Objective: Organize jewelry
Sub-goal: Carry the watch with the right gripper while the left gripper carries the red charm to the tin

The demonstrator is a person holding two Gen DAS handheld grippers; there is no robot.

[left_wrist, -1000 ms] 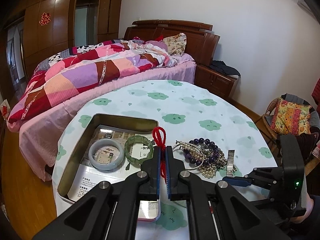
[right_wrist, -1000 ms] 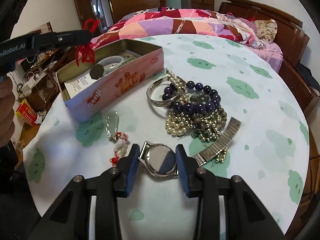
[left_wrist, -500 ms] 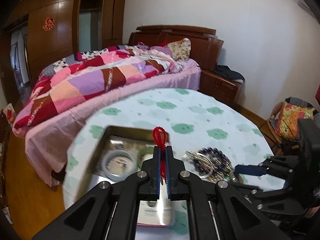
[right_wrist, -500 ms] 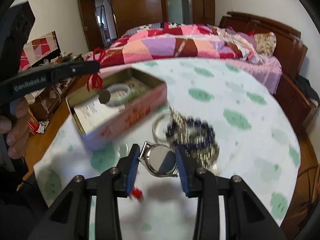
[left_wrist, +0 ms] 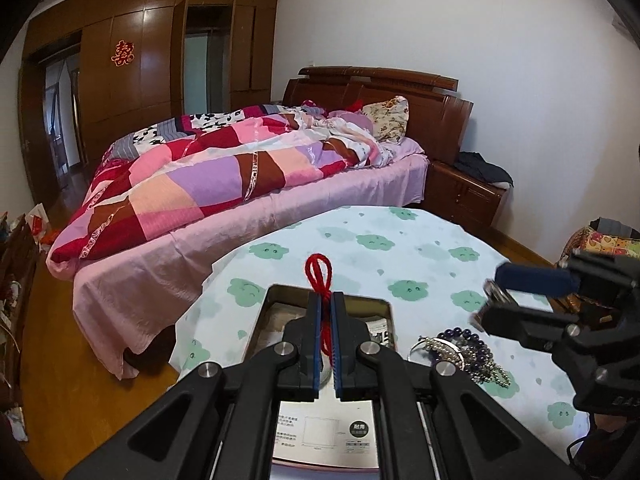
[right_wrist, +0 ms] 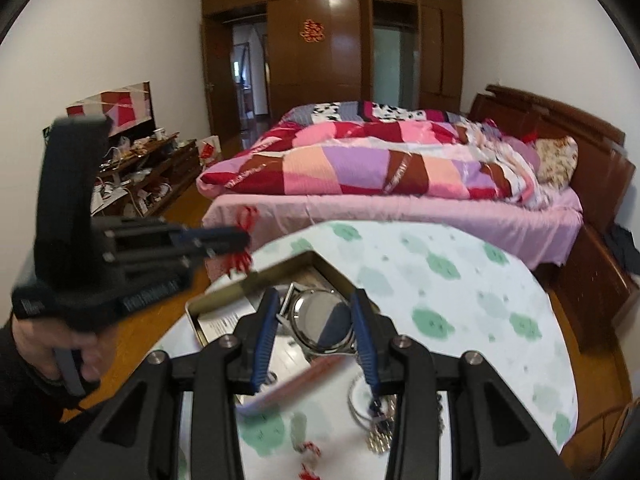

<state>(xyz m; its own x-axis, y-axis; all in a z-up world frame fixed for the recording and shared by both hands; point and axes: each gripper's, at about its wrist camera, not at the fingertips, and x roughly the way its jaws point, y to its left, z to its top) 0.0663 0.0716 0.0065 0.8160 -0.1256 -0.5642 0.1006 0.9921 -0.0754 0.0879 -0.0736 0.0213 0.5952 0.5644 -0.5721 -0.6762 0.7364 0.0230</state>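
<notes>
My left gripper (left_wrist: 327, 300) is shut on a red cord (left_wrist: 319, 272), whose loop sticks up above the fingertips; it hangs over the open metal tin (left_wrist: 276, 292). In the right wrist view the left gripper (right_wrist: 224, 240) is at the left with the red cord (right_wrist: 244, 260) dangling over the tin's rim (right_wrist: 256, 280). My right gripper (right_wrist: 316, 316) is shut on a silver watch (right_wrist: 324, 320) and holds it above the tin. It shows at the right of the left wrist view (left_wrist: 504, 284). A pile of bead bracelets and a bangle (left_wrist: 464, 348) lies on the table right of the tin.
The round table has a white cloth with green clouds (left_wrist: 376, 240). Papers (left_wrist: 320, 436) line the tin. A red-tasselled pendant (right_wrist: 308, 452) lies on the cloth near me. A bed with a patchwork quilt (left_wrist: 224, 176) stands beyond the table, a low cabinet (right_wrist: 148, 168) at the left.
Both grippers have risen and tilted up. The right gripper lifted the watch off the cloth and carried it left over the tin. The left gripper still holds the red cord.
</notes>
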